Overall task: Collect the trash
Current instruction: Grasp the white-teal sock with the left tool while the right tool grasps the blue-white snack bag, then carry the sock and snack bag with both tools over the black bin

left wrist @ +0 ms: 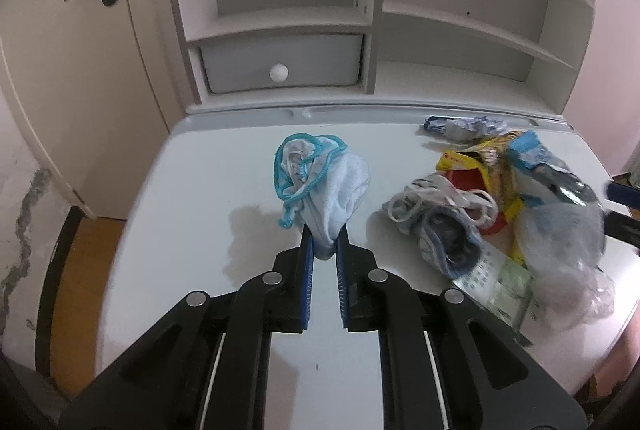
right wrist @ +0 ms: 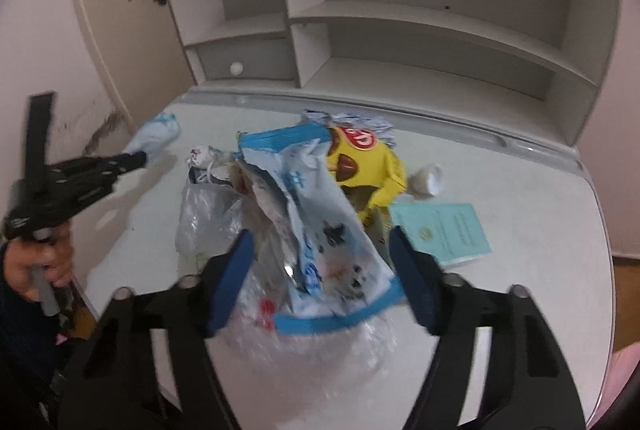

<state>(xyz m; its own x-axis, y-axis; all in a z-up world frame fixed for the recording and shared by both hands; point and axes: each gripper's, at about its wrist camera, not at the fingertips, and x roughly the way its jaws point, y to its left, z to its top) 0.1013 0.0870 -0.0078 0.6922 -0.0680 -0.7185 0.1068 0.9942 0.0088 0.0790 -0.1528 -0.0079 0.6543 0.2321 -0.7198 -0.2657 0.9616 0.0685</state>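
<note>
Trash pile on white desk, both grippers engaged

Trash pile (right wrist: 288, 213) sits mid-desk toward the right side of the white desk (left wrist: 192, 189): white-and-blue wrapper (right wrist: 320, 226) on top, clear plastic bag (right wrist: 304, 342) under it at the near edge, yellow snack bag (right wrist: 368, 165) behind, silver-blue wrapper (left wrist: 464, 127) at the far end. Grey-white cloth bundle (left wrist: 436, 226) on the pile's left side. Teal booklet (right wrist: 444, 230) lies flat right of the pile, small white cup (right wrist: 430, 179) on its side just beyond it.

Left gripper (left wrist: 325, 242) is clamped on a light-blue cloth with teal trim (left wrist: 320, 181), left of the pile and apart from it; a hand (right wrist: 36, 262) holds its handle.

Right gripper (right wrist: 320, 250) is partly spread, jaws either side of the white-and-blue wrapper; pads not clearly pressing it, frame blurred.

Shelf unit (left wrist: 360, 29) with a knobbed drawer (left wrist: 280, 63) stands at the far edge.
</note>
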